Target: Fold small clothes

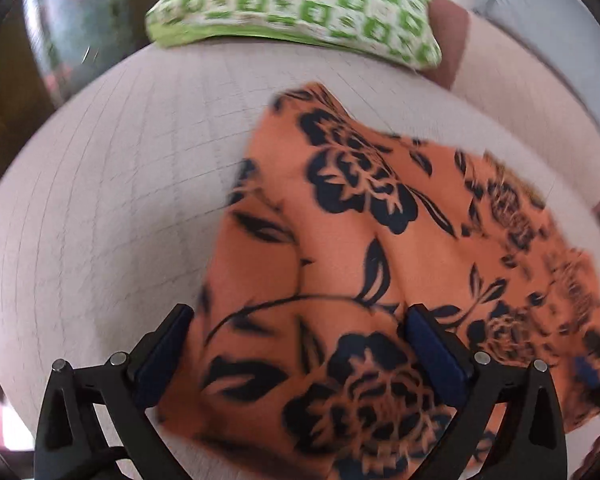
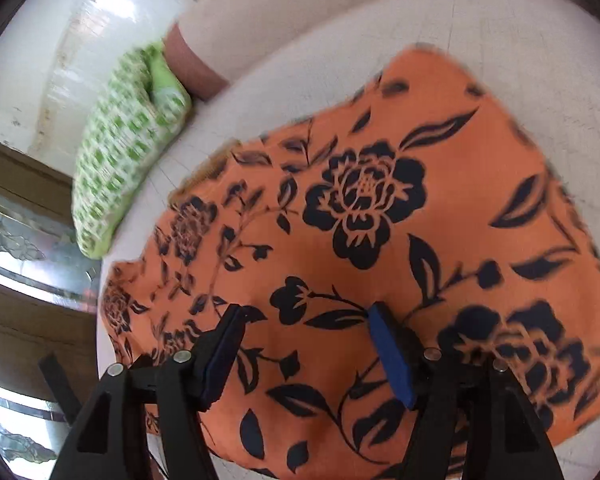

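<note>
An orange garment [image 1: 364, 216] with a dark blue flower print lies spread on a pale checked bed sheet [image 1: 112, 184]. In the left wrist view my left gripper [image 1: 300, 316] hovers over its near part, jaws wide apart, nothing pinched between the blue pads [image 1: 432, 344]. In the right wrist view the same orange garment [image 2: 380, 208] fills the middle. My right gripper [image 2: 308, 316] stands open just above the cloth, with the fabric below the gap and not pressed by the pads [image 2: 392, 352]. A folded edge of the cloth shows at the left.
A green and white checked pillow [image 1: 292, 4] lies at the head of the bed, also seen as the pillow [image 2: 128, 148] at left in the right wrist view. Brown cushion [image 1: 452, 36] behind it. Dark wooden furniture [image 2: 24, 184] borders the sheet [image 2: 500, 20].
</note>
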`<action>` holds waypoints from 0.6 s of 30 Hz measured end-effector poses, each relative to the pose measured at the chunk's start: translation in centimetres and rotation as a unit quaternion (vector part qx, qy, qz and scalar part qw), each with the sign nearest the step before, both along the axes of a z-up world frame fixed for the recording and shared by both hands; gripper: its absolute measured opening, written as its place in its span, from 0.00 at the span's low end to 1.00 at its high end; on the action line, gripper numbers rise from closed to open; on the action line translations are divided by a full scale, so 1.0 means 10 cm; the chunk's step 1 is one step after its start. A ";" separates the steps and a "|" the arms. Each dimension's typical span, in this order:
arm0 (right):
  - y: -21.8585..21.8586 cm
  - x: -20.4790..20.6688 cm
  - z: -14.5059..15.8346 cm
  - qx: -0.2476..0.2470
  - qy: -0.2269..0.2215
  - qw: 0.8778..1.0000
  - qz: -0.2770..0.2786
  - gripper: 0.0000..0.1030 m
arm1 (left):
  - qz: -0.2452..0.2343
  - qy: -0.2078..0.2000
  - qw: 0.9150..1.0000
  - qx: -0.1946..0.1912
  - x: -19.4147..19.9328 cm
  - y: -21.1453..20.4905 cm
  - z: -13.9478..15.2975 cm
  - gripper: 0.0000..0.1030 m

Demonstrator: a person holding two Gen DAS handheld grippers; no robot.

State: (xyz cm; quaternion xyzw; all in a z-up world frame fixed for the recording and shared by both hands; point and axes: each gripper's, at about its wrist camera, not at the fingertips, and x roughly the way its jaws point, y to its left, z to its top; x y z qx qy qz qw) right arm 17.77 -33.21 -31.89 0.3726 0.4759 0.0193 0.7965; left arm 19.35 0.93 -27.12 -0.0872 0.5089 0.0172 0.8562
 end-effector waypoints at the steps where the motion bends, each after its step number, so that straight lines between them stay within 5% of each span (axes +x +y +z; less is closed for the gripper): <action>1: -0.01 -0.08 0.07 0.003 -0.003 1.000 -0.001 0.66 | 0.016 -0.012 1.000 -0.011 -0.10 0.11 0.05 1.00; 7: -0.16 -0.62 0.19 0.042 -0.048 0.998 -0.024 0.66 | 0.078 -0.046 0.995 -0.053 -0.65 0.53 0.20 1.00; 12: -0.07 -0.77 0.20 0.073 -0.060 0.995 -0.013 0.66 | 0.046 -0.047 0.990 -0.124 -1.07 0.52 0.16 1.00; 16: 0.09 -0.73 0.24 0.049 -0.062 0.997 0.005 0.66 | 0.038 0.002 0.980 -0.194 -1.01 0.39 -0.04 1.00; 18: 0.13 -0.71 0.22 0.053 -0.065 0.996 0.009 0.66 | 0.049 -0.008 0.979 -0.197 -1.02 0.35 -0.04 1.00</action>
